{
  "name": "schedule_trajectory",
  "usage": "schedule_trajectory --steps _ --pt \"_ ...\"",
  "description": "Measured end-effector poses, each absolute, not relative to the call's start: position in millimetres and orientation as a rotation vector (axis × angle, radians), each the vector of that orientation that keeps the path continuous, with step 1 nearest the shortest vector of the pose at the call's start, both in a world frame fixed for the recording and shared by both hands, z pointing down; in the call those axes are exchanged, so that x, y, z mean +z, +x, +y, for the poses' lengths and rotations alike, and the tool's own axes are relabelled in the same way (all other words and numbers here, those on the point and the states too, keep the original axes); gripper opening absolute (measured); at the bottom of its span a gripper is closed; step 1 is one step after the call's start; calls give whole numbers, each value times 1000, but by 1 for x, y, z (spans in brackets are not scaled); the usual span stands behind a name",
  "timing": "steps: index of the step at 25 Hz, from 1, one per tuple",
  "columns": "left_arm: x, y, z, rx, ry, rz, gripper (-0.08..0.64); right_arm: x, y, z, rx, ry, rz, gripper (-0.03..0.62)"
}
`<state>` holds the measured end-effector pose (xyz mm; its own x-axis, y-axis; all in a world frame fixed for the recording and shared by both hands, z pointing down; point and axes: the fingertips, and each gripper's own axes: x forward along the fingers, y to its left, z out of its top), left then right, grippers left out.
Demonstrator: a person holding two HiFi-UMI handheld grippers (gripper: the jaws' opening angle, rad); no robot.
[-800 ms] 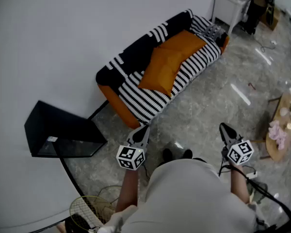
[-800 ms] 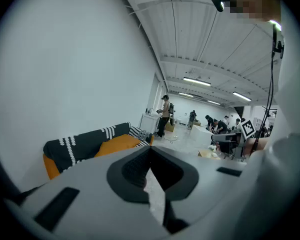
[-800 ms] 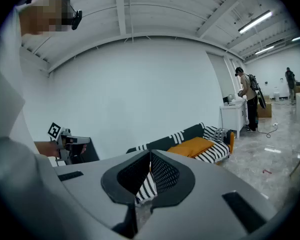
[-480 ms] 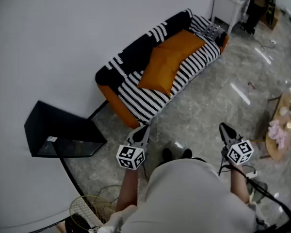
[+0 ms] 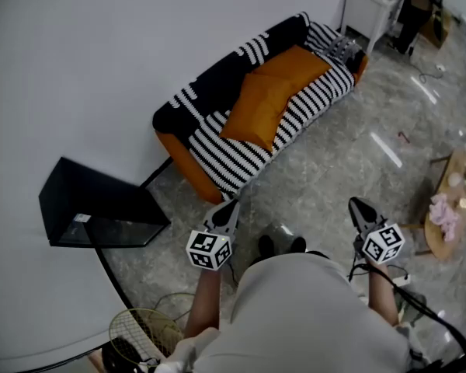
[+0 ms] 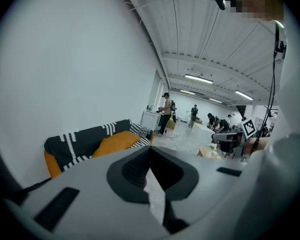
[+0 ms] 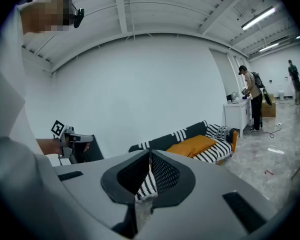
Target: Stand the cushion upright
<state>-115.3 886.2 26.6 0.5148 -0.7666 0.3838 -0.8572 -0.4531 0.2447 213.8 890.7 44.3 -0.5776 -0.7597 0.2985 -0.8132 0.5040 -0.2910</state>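
Observation:
An orange cushion point(image 5: 268, 98) lies flat on the seat of a black-and-white striped sofa point(image 5: 217, 150) against the white wall; it also shows as an orange cushion point(image 6: 114, 143) in the left gripper view and as an orange cushion point(image 7: 192, 146) in the right gripper view. My left gripper point(image 5: 227, 210) is held near my body, well short of the sofa, jaws shut with nothing in them. My right gripper point(image 5: 360, 210) is likewise shut and empty over the floor.
A black box point(image 5: 101, 210) stands by the wall left of the sofa. A wire basket point(image 5: 144, 333) sits at my lower left. A white cabinet point(image 5: 370, 10) is beyond the sofa's far end. A low round table point(image 5: 446, 208) is at right. People point(image 6: 165, 111) work in the distance.

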Motion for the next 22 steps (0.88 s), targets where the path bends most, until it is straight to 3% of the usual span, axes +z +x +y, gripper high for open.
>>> schedule_trajectory --steps 22 --pt "45 -62 895 267 2278 -1388 2 66 266 886 650 1238 -2635 40"
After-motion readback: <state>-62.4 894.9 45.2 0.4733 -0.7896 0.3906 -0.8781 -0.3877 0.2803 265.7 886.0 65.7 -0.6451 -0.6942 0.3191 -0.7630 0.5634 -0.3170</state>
